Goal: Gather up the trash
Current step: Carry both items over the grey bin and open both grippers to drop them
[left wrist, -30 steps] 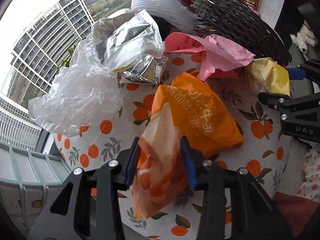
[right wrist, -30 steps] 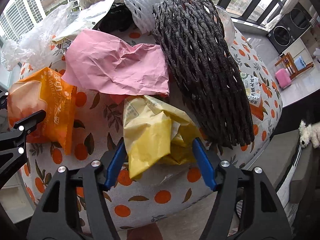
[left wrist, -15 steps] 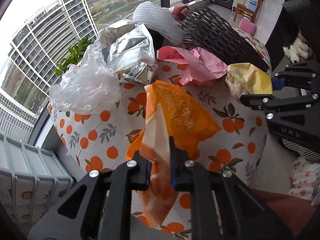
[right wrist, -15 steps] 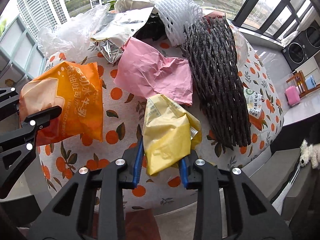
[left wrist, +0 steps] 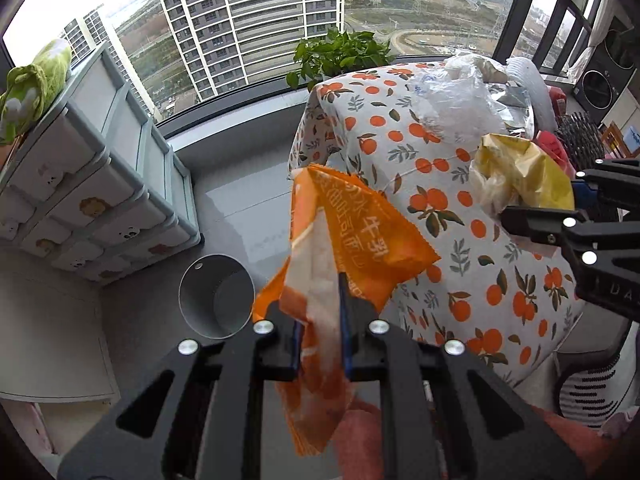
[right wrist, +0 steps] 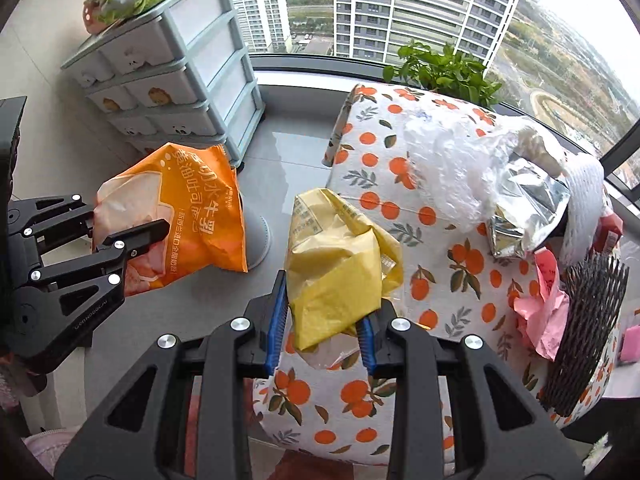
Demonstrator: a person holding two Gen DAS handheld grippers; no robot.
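My left gripper (left wrist: 320, 320) is shut on an orange snack bag (left wrist: 352, 236) and holds it in the air, off the table, above and to the right of a grey round bin (left wrist: 216, 296) on the floor. The bag also shows in the right wrist view (right wrist: 188, 216), with the left gripper (right wrist: 132, 240) on it. My right gripper (right wrist: 322, 328) is shut on a crumpled yellow wrapper (right wrist: 336, 264), held above the table's near edge; it also shows in the left wrist view (left wrist: 520, 172).
The orange-print tablecloth table (right wrist: 384, 176) holds a clear plastic bag (right wrist: 452, 168), a silver foil bag (right wrist: 524, 208), pink paper (right wrist: 540, 304), white foam net (right wrist: 584, 208) and black foam net (right wrist: 584, 328). A grey drawer unit (left wrist: 92, 184) stands left of the bin. A plant (left wrist: 340, 56) is by the window.
Both grippers lifted their bags off the table and swung left, away from the trash pile. The bin and the drawer unit have come into view.
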